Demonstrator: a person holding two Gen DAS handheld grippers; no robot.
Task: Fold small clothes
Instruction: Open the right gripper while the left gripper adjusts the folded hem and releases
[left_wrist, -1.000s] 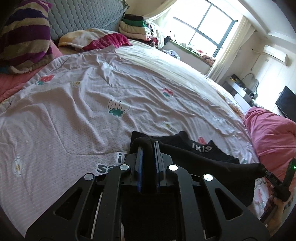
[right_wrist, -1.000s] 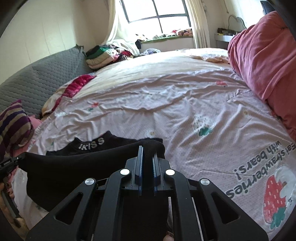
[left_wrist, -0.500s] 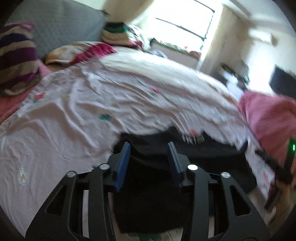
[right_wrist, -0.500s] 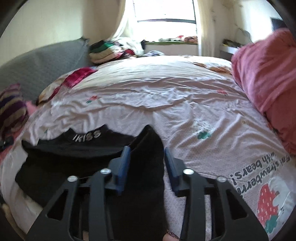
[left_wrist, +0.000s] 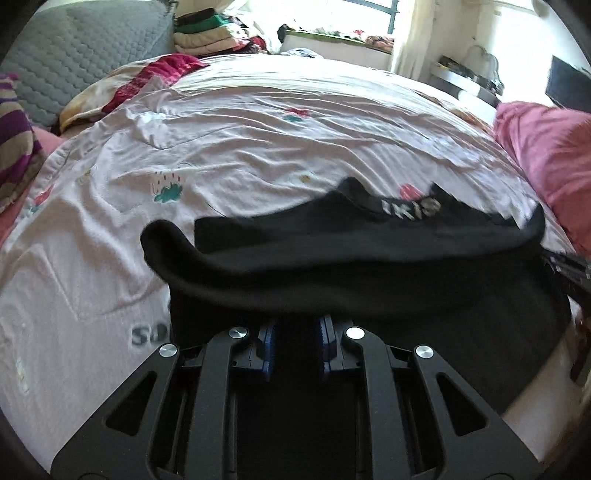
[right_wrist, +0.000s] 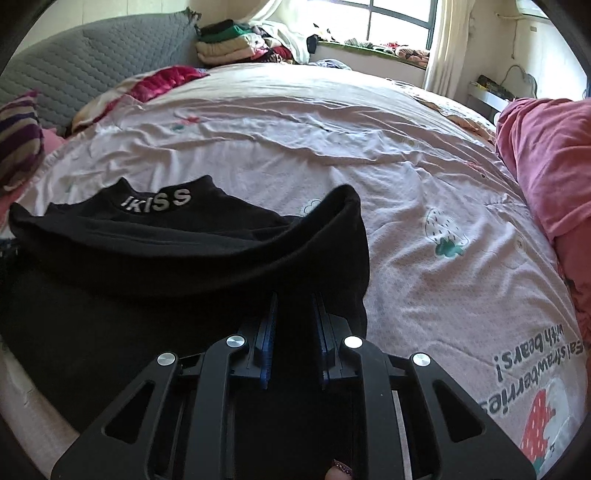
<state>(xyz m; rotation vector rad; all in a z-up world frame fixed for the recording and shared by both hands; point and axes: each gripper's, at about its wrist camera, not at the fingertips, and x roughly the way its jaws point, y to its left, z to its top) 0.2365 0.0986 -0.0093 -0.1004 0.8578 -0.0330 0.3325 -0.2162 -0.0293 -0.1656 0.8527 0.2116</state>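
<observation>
A small black garment (left_wrist: 369, 266) with white "KISS" lettering on its neckband lies on the pale pink bedspread (left_wrist: 221, 155) near the bed's front edge. It is folded over on itself, with a rolled fold across the front. It also shows in the right wrist view (right_wrist: 147, 258). My left gripper (left_wrist: 295, 343) is open, with its blue pads apart just behind the fold and black cloth under them. My right gripper (right_wrist: 293, 332) is open the same way at the garment's right end.
A pink quilt (right_wrist: 546, 166) is heaped at the right. A striped pillow (left_wrist: 14, 147) and a grey padded headboard (left_wrist: 85, 51) are at the left. Folded clothes (right_wrist: 229, 44) are stacked at the far side under the window.
Both grippers were shut on the black garment's edge a second ago. They have opened, let the cloth drop onto the lower layer, and pulled back a little.
</observation>
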